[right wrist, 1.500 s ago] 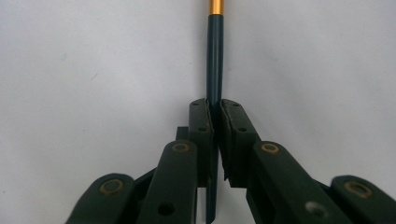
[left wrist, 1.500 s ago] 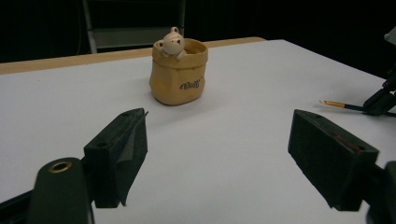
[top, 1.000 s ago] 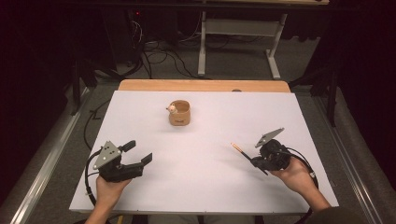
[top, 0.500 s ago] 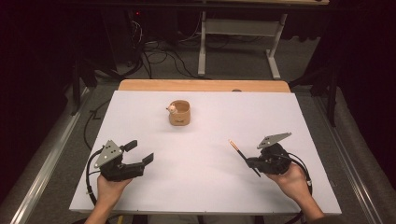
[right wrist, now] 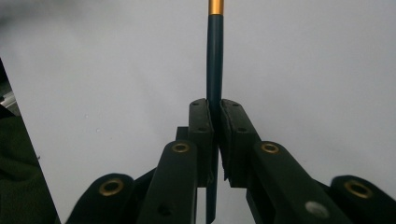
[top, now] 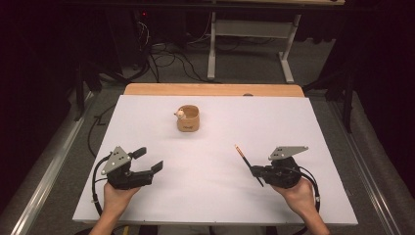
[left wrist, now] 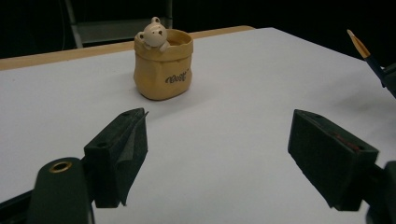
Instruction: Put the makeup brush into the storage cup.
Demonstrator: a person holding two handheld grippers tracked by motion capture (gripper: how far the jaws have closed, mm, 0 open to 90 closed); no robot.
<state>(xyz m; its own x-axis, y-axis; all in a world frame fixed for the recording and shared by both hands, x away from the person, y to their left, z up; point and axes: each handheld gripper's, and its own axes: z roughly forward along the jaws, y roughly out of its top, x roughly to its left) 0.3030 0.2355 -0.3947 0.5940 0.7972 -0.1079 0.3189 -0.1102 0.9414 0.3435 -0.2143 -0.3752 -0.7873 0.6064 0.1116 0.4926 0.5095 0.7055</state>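
A small yellow sack-shaped pot [top: 188,118] with a little bear figure on its rim stands upright on the white board [top: 215,205], toward the far middle. My right gripper [top: 254,171] is at the near right, shut on a dark blue pencil [top: 243,159] whose orange tip points to the far left. In the right gripper view, the pencil [right wrist: 215,56] runs straight out between the closed pads of my right gripper [right wrist: 216,109]. At the near left, my left gripper [top: 150,159] is open and holds nothing. In the left gripper view, my left gripper [left wrist: 233,154] faces the pot [left wrist: 163,65], and the pencil tip [left wrist: 362,49] shows at the right.
A wooden strip [top: 210,89] borders the board's far edge. Beyond it on the floor stand a metal frame [top: 249,29] and loose cables [top: 161,54]. Metal rails [top: 44,176] run along both sides of the table.
The right hand has shifted slightly toward the near edge and turned, so the pencil tip now points further to the far left. The left gripper has stayed still.
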